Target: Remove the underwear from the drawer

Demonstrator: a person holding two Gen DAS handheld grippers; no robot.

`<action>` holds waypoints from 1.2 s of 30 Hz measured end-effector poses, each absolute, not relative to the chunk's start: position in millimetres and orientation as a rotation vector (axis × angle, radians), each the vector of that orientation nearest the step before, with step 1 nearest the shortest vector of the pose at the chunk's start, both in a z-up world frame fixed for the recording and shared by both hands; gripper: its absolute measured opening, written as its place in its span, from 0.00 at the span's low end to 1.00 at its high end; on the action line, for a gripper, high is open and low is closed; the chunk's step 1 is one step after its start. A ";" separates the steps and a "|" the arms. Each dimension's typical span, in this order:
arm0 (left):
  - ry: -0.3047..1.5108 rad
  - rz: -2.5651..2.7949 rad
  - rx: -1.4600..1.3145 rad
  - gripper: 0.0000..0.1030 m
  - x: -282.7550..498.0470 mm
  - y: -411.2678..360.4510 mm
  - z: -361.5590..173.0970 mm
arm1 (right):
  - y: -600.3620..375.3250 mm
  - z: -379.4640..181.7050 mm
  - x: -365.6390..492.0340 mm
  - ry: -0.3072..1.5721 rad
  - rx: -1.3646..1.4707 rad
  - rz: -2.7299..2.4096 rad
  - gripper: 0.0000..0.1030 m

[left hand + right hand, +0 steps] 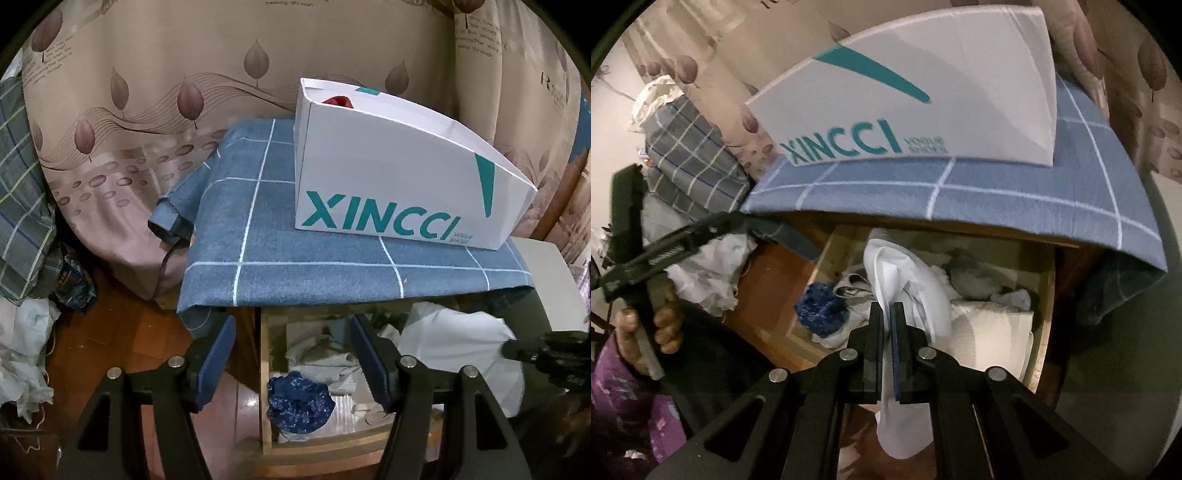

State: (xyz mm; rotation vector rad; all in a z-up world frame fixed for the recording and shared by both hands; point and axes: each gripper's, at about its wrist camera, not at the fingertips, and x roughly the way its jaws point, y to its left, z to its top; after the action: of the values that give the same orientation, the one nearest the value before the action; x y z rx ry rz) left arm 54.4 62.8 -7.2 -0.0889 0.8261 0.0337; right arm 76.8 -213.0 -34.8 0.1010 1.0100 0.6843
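The right tongs (889,314) are clamped tight on a soft white garment (908,280), its crumpled cloth draping up out of the open wooden drawer (1043,295). The left tongs (291,354) hang open and empty above a bunched blue speckled piece (299,404). A smooth white shoebox (388,177) sits on the blue checked cloth (295,240) above.
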 end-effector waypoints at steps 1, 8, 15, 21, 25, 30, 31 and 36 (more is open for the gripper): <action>0.826 0.036 -0.086 0.64 54.8 63.0 -7.4 | -212.3 -29.8 75.1 1.006 0.098 0.688 0.05; 0.824 0.039 -0.113 0.64 54.9 69.4 -6.8 | -216.3 30.2 55.2 0.931 0.103 0.752 0.05; 0.822 0.039 -0.138 0.64 51.9 76.5 -7.1 | -218.6 145.1 50.4 0.749 0.083 0.793 0.02; 0.849 0.041 -0.140 0.64 54.1 77.8 -11.3 | -197.2 182.8 90.3 0.750 -0.016 0.822 0.03; 0.828 0.021 -0.166 0.64 48.2 86.2 -9.8 | -171.3 114.8 70.0 0.902 -0.142 0.827 0.45; 0.850 -0.015 -0.241 0.64 50.5 93.0 -12.8 | -170.2 -7.3 80.6 1.141 -0.098 0.679 0.60; 0.851 -0.020 -0.241 0.64 50.8 92.0 -13.2 | -168.4 -24.7 83.1 1.163 -0.056 0.667 0.61; 0.866 -0.017 -0.187 0.64 51.2 85.4 -16.0 | -155.9 -60.6 89.3 1.153 0.037 0.465 0.74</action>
State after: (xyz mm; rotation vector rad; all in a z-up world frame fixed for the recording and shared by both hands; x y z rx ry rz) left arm 51.2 85.4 -16.0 -0.1873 0.8657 -0.0167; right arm 89.3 -155.9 -60.6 0.0375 1.1530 0.4653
